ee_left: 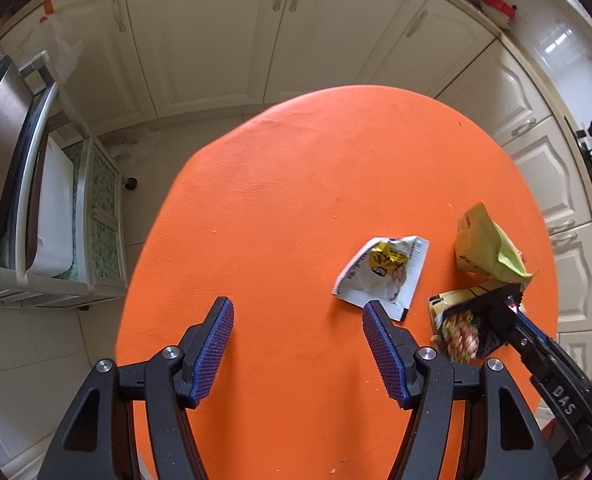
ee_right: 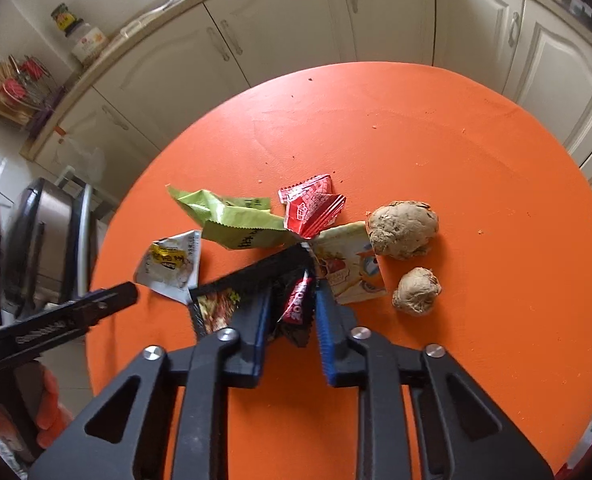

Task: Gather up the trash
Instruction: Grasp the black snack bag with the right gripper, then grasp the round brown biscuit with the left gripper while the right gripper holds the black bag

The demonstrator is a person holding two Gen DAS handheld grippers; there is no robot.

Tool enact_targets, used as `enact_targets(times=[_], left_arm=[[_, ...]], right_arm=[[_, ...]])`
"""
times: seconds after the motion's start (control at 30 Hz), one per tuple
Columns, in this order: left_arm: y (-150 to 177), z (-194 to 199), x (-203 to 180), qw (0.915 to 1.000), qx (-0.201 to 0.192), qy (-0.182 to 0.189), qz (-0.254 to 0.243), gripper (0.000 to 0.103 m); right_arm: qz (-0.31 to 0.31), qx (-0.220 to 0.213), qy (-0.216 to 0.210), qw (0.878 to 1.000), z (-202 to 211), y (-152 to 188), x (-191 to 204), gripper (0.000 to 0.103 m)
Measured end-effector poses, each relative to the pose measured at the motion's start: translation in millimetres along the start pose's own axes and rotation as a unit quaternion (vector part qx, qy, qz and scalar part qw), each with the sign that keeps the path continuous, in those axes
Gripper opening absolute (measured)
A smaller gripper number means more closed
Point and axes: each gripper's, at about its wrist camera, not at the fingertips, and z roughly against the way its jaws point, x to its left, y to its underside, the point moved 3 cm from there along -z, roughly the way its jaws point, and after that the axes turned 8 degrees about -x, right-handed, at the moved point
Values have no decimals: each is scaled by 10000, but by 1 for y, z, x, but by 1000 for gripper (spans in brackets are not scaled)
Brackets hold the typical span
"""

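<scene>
1. The right gripper [ee_right: 302,280] has its jaws pinched on the crumpled black foil snack wrapper with red print [ee_right: 296,306]; you are holding it low over the round orange table [ee_right: 476,184].
2. The left gripper [ee_left: 298,344] has its jaws spread and empty, above bare table just beside the flat white sachet with a yellow label [ee_left: 382,276].
3. Treat every wrapper as very light, limp and slick (foil film slides between pads). Grip a folded or crimped edge, not the flat face.
4. The green crinkled plastic pouch [ee_right: 236,220] stands puffed open; pinch its serrated seam.
5. The red crimped candy wrapper [ee_right: 312,208] and the cream printed packet [ee_right: 350,268] lie touching each other.
6. The 2 knobbly brown lumps [ee_right: 404,234] look firm and rough; what they are cannot be told.
</scene>
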Motion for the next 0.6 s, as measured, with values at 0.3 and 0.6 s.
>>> enact_targets(times=[0.3, 0.6], left_arm=[[6, 4, -29, 9997, -60, 123, -192, 63], [34, 12, -64, 9980, 109, 386, -493, 63]], right_arm=[[19, -63, -226, 9997, 25, 13, -7, 13], [316, 80, -160, 9993, 64, 54, -33, 17]])
